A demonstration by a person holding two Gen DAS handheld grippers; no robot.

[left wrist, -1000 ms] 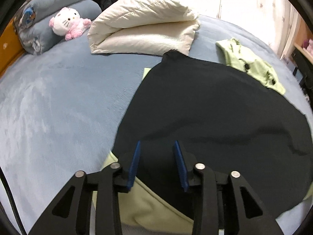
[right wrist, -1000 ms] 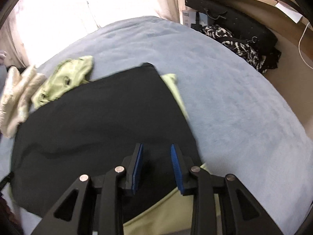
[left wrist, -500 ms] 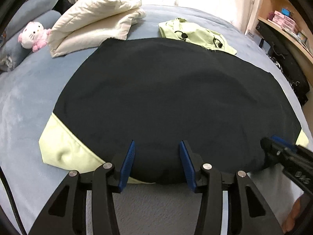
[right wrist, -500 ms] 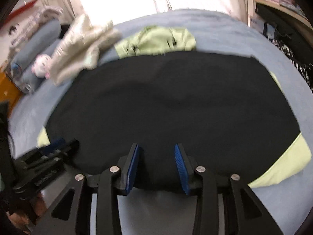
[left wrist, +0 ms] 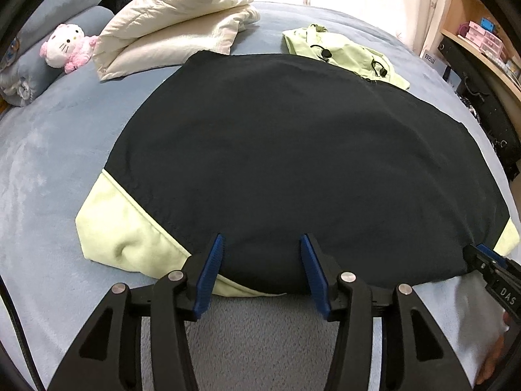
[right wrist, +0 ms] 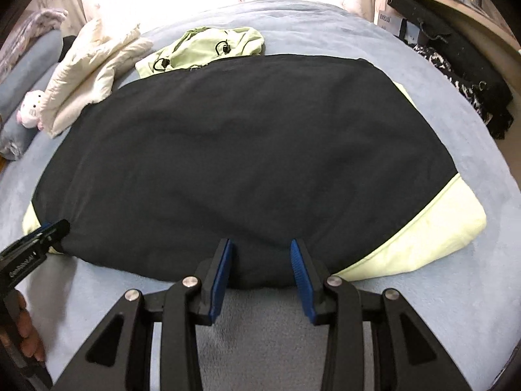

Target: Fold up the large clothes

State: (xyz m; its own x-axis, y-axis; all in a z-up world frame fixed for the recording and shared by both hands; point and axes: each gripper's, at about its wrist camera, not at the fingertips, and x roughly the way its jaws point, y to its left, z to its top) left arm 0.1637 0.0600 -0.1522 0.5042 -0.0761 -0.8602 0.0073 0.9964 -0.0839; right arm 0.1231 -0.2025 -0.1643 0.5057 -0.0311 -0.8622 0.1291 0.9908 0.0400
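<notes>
- Black jacket (left wrist: 293, 150) with pale green corners lies spread flat on the blue bed (left wrist: 58, 169), taking up most of the middle; its green hood (left wrist: 342, 52) sticks out at the far edge.
- Thin, soft shell cloth by the look of it: I judge it light and limp, likely a bit slick, so it should sag and slide unless pinched at two points at once.
- Best hold, I think, is the near hem, one grip towards each green corner, so the fold carries evenly to the far side.
- Left gripper (left wrist: 262, 268) points steeply down at the near hem, left of centre; its jaws have just been opening and stand apart, the hem under them but not pinched.
- Right gripper (right wrist: 262, 265) is tilted the same way further right along the hem, jaws parted and holding nothing.
</notes>
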